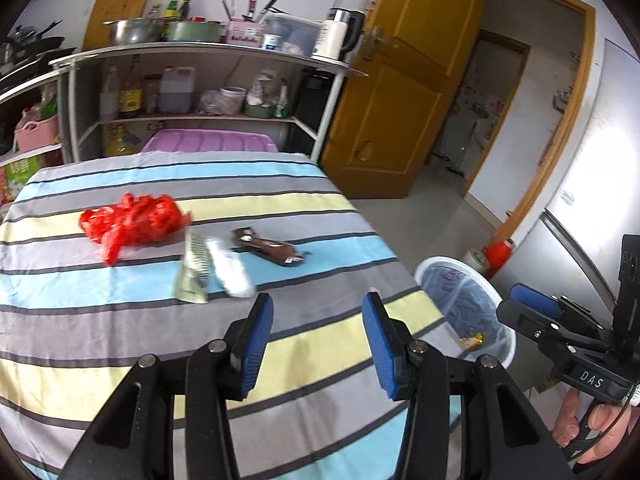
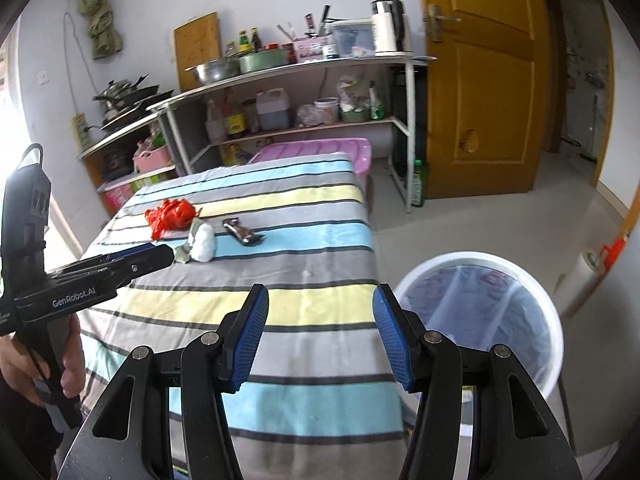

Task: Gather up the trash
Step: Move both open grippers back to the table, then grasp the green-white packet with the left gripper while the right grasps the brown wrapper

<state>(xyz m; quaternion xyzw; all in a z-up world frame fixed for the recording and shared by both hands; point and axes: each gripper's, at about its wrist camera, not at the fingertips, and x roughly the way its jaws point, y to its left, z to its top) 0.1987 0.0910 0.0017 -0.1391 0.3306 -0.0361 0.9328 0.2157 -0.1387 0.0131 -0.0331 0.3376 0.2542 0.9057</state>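
Trash (image 1: 136, 226) mostly waits on my counter (image 1: 320, 344), one scrap binned (image 1: 472, 342); both grippers (image 1: 318, 334) (image 2: 320, 334) gape empty.

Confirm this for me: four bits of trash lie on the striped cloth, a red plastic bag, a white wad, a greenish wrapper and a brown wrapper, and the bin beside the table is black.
Not quite. The bin is white with a clear liner, as the right wrist view shows. The rest holds: red plastic bag, white wad, greenish wrapper and brown wrapper lie on the striped cloth.
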